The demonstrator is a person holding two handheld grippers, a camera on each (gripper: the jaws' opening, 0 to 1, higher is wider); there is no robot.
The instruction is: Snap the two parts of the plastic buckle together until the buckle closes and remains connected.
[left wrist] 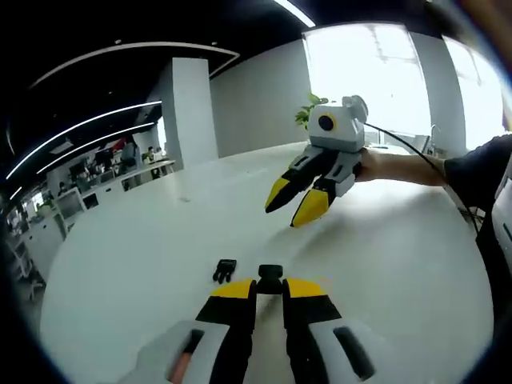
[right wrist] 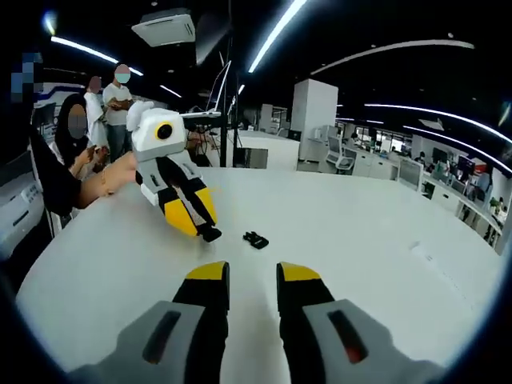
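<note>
Left tool [left wrist: 270, 290] pinching one buckle half [left wrist: 270, 277], other half [left wrist: 225, 270] beside; right tool [right wrist: 253, 274] spread.

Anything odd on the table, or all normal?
Nothing damaged or spilled. The buckle is in two parts: one held in the left tongs, the other loose on the white table. Right tongs open, empty.

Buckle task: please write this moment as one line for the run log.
left gripper: shut on buckle part | right gripper: open, holding nothing | other buckle part: lying on white table | buckle: not joined
</note>
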